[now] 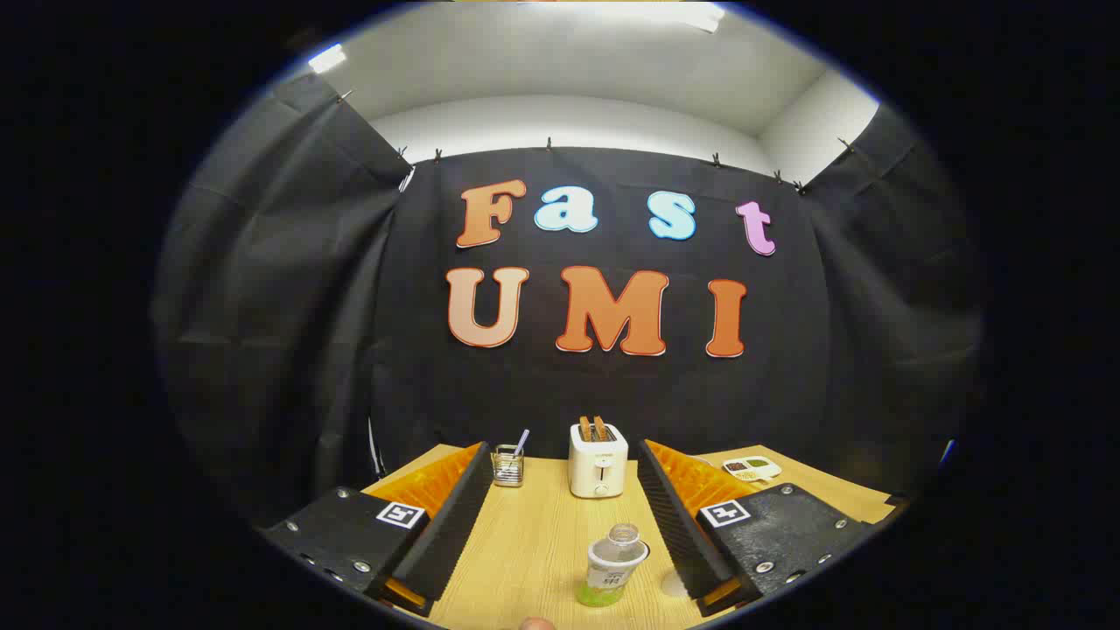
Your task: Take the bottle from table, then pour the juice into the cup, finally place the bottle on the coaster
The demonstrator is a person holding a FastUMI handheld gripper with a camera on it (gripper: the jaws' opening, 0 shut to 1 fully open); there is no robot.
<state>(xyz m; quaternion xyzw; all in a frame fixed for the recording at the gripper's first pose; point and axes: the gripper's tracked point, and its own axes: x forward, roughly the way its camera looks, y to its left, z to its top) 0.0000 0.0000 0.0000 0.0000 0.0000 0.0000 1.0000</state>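
Observation:
A small clear bottle (612,562) with green juice and a white label stands upright on the wooden table (534,542), its open neck showing. It sits between my two fingers, nearer the right finger (678,525) than the left finger (446,529). My gripper (560,525) is open and wide, touching nothing. A pale round shape (674,584) lies on the table by the right finger, mostly hidden; I cannot tell what it is.
Beyond the fingers a white toaster (598,461) with two slices stands at the table's back. A clear glass with a straw (508,465) is to its left. A small white dish (751,469) lies at the back right. A fingertip (535,624) shows at the table's near edge.

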